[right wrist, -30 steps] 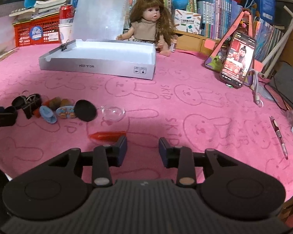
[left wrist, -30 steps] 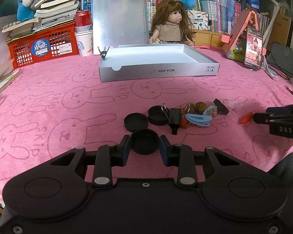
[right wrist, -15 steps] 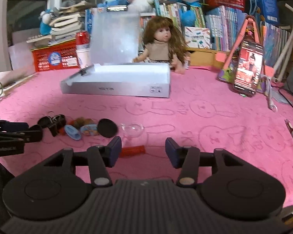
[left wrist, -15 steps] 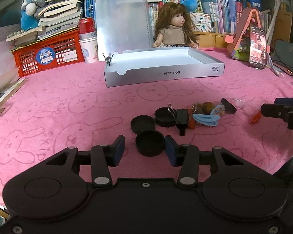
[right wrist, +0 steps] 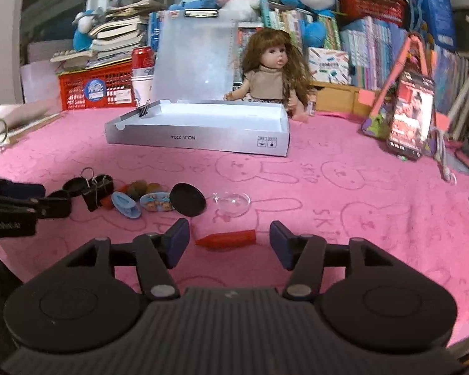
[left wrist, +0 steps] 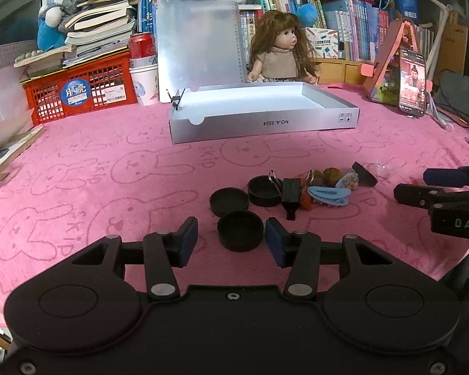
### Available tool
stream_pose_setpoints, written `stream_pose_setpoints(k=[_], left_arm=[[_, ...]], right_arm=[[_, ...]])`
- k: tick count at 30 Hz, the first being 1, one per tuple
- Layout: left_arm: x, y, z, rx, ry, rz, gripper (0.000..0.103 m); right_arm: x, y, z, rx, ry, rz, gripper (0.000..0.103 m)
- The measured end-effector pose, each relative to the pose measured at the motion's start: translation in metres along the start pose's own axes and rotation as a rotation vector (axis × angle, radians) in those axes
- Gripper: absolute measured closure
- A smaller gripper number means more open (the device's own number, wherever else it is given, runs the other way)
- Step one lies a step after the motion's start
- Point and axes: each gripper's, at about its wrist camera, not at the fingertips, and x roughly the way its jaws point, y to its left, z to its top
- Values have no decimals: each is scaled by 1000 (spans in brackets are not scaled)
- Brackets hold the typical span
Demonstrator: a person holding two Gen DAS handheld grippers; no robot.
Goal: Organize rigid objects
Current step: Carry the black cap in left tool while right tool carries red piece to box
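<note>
Red capsule-shaped piece [right wrist: 225,239] lies crosswise between the right gripper [right wrist: 229,243]'s just-widened, untouching jaws; left gripper [left wrist: 231,240], just parted, loosely brackets a black cap [left wrist: 240,230].

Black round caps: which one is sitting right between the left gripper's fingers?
The nearest black cap, sitting between the open left gripper. The other two caps lie farther away, by the clutter.

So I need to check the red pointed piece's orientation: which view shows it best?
The right wrist view: the red pointed piece lies whole, crosswise between the open right hand-held gripper. The left wrist view shows only a sliver behind that gripper.
</note>
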Motion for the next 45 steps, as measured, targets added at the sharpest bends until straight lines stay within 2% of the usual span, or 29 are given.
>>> stream_pose_setpoints(k=[5, 7, 9, 14, 15, 16, 29, 45], left_arm=[[0, 1, -1, -12, 3, -21, 57], [1, 1, -1, -18, 7, -24, 57], [2, 2, -2, -21, 5, -21, 58], [2, 0, -2, -14, 3, -31, 66], [2, 0, -2, -13, 3, -28, 71], [2, 0, -2, -10, 2, -22, 72], [-9, 3, 17, -62, -21, 12, 72], [-1, 4, 58, -95, -18, -31, 72]], right_arm=[[5, -1, -3, -19, 16, 17, 32], [3, 0, -5, -12, 14, 27, 39], [2, 1, -5, -17, 14, 35, 53], [1, 7, -4, -39, 7, 36, 53], [0, 7, -3, -39, 6, 34, 54], [-1, 7, -3, -37, 5, 34, 54], [-5, -1, 17, 62, 11, 13, 54], [3, -2, 52, 135, -4, -6, 54]])
